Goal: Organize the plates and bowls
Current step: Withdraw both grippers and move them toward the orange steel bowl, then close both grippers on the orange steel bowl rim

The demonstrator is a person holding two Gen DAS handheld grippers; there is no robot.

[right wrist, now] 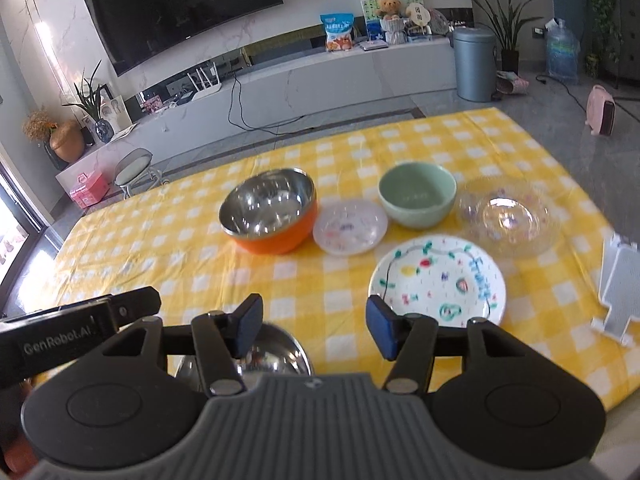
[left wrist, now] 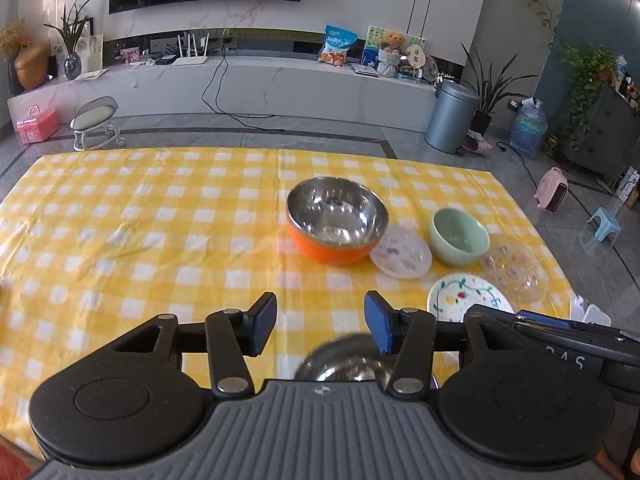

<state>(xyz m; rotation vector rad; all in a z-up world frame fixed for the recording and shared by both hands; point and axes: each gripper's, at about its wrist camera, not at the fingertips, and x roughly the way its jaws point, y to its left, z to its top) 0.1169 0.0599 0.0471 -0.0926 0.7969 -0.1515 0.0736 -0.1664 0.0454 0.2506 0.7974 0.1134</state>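
Fingers (left wrist: 320, 322) spread, empty | steel bowl (left wrist: 344, 360) below, seemingly untouched | right fingers (right wrist: 314, 326) likewise

Black hand-held gripper (left wrist: 320, 322), blue pads (left wrist: 264, 326)

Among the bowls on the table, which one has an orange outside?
The large steel-lined bowl at the left of the group. Its outer wall is orange; the green bowl is pale green all over, and the nearest steel bowl shows no orange.

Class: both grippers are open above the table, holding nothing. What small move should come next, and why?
Probably move the right gripper toward the painted plate: it lies nearest, unobstructed, and apart from the clear plate, so the plates could then be stacked.
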